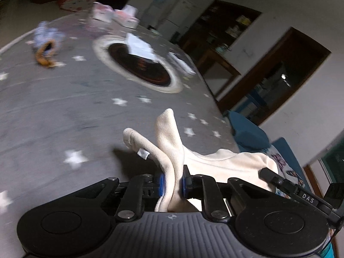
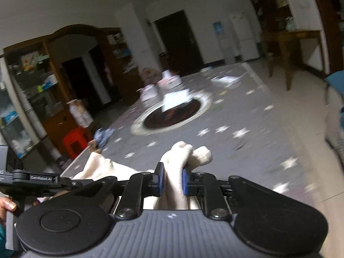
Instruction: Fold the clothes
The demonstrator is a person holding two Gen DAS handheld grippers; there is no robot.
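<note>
A cream fleece garment (image 1: 225, 161) hangs between both grippers above a grey star-patterned carpet (image 1: 53, 107). My left gripper (image 1: 173, 181) is shut on a bunched edge of it, and two folds with a small white tag stick up past the blue pads (image 1: 161, 182). The right gripper's black finger (image 1: 277, 180) shows at the cloth's far right. In the right wrist view my right gripper (image 2: 173, 181) is shut on another bunched part of the cream garment (image 2: 182, 157). The rest of the cloth trails left toward the left gripper (image 2: 34, 178), which a hand (image 2: 6, 206) holds.
The carpet (image 2: 247, 150) has a dark round centre ring (image 1: 139, 64). On it lie a blue-and-tan garment (image 1: 46, 43), white folded pieces (image 1: 139, 46) and pale boxes (image 1: 114, 14). A red stool (image 2: 75, 140), shelving (image 2: 32, 86), a wooden table (image 2: 288, 43) and a blue cushion (image 1: 249, 133) border it.
</note>
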